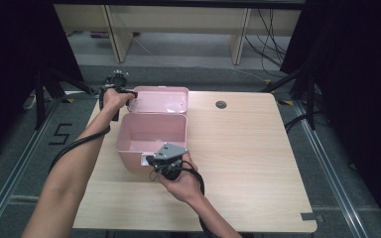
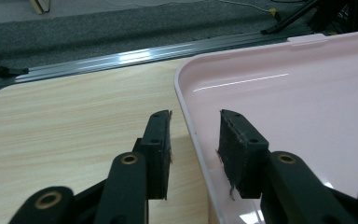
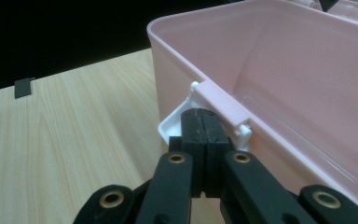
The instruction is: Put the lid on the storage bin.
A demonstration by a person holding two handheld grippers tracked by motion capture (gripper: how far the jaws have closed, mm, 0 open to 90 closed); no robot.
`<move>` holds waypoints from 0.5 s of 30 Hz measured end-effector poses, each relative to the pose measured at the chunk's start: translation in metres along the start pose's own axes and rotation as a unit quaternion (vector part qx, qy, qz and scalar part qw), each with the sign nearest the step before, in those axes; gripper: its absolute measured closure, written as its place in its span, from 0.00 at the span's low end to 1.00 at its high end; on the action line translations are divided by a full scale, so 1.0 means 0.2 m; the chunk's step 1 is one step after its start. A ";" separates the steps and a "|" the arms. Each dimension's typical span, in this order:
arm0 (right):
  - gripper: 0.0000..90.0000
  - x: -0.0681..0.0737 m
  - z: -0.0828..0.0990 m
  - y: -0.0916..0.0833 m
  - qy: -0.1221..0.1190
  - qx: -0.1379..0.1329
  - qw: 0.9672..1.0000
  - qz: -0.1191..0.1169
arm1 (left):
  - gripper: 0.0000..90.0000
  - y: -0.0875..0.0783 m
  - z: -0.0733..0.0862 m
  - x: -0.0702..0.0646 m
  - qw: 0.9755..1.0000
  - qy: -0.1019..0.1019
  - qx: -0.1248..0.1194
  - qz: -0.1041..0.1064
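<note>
A pink plastic box (image 1: 129,148) stands open on the wooden table (image 1: 248,148), its lid (image 1: 161,101) tipped back behind it. My left gripper (image 1: 130,95) is at the lid's far left corner. In the left gripper view it (image 2: 195,135) is open, one jaw on each side of the lid's rim (image 2: 185,105), the pads not touching it. My right gripper (image 1: 151,159) is at the box's near wall. In the right gripper view it (image 3: 200,123) is shut, pads pressed together, tips against the white latch (image 3: 170,125) under the rim of the box (image 3: 279,70).
A round cable hole (image 1: 221,104) sits in the table behind the box to the right. A dark tape patch (image 1: 307,216) marks the near right corner. Black stands (image 1: 44,89) and a metal rail (image 2: 121,58) flank the table's left side.
</note>
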State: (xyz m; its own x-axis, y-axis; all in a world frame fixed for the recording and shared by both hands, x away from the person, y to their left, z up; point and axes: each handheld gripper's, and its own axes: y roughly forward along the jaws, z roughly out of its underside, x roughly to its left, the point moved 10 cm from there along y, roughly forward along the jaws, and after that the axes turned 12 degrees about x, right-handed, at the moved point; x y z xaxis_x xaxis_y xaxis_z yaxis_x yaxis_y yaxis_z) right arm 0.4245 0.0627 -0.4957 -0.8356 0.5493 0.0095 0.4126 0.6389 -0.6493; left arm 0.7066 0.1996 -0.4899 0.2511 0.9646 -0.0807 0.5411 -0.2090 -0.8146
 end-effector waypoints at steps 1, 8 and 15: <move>1.00 0.00 0.00 0.00 -0.003 0.000 1.000 0.001 | 0.71 0.00 0.01 0.00 1.000 -0.001 0.008 -0.001; 1.00 -0.01 -0.01 0.01 -0.002 -0.011 1.000 0.005 | 0.77 0.02 0.01 0.00 1.000 -0.010 0.012 0.006; 1.00 -0.01 -0.01 0.01 -0.001 -0.011 1.000 0.005 | 0.88 0.03 0.02 -0.02 0.999 -0.023 0.030 0.005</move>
State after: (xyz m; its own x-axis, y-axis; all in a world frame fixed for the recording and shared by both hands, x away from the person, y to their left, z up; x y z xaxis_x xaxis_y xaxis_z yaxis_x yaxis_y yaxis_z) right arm 0.4271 0.0640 -0.4954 -0.8317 0.5553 0.0013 0.4295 0.6448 -0.6323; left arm 0.7064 0.1958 -0.4959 0.2178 0.9692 -0.1148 0.4899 -0.2103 -0.8461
